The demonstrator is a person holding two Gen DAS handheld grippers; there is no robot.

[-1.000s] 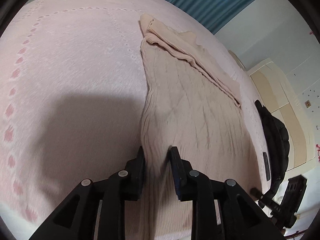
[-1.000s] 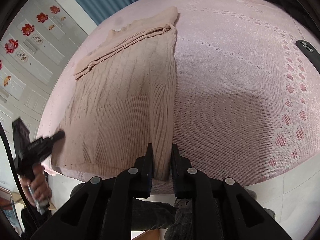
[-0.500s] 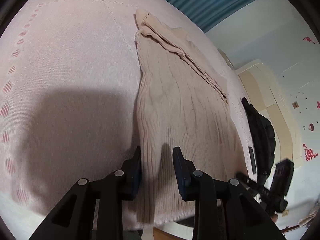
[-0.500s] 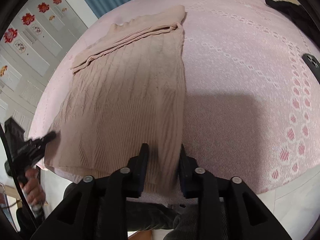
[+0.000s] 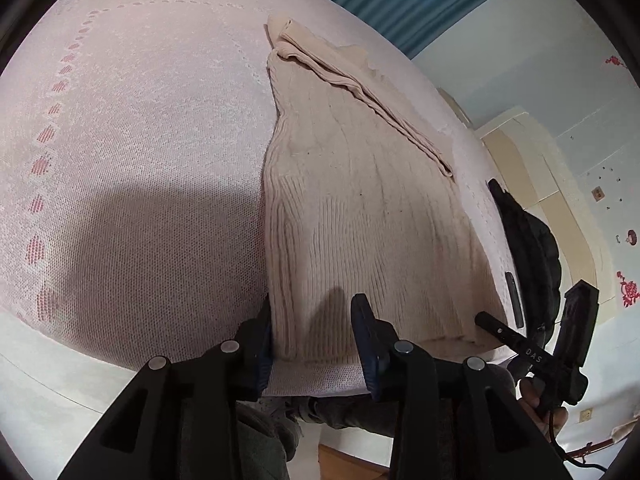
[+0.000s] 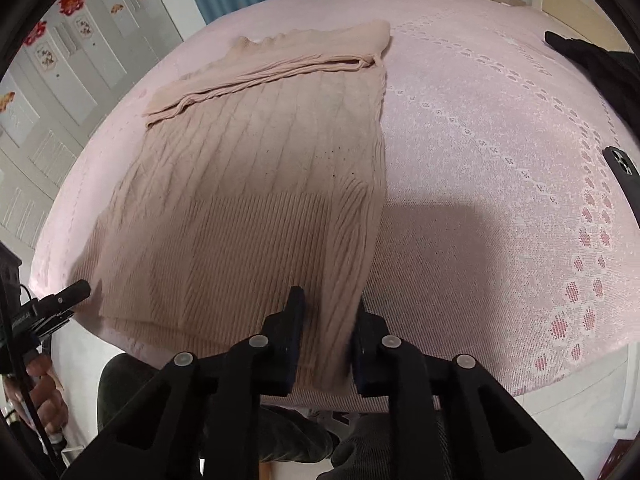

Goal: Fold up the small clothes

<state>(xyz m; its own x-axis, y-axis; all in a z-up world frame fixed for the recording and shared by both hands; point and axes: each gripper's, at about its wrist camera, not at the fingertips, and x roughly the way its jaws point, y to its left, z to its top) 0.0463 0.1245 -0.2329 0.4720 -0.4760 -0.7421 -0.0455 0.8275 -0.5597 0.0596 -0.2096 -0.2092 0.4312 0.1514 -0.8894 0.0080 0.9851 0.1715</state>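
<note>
A beige ribbed knit sweater [image 6: 256,200] lies flat on the pink bed cover [image 6: 480,152], hem at the bed's near edge, its sleeves folded across the top. The left tool [image 5: 312,332] stands over one hem corner, jaws parting, the knit between them but not pinched. The right tool [image 6: 326,332] straddles the other hem corner, jaws closing on the fabric edge.

My right gripper [image 6: 325,334] hid the sweater [image 6: 256,200] hem corner, pad contact unclear to me, phone [image 6: 624,174] and dark garment [image 6: 592,64] were cut by the edge, my left hand [image 6: 44,396] partly hidden.
</note>
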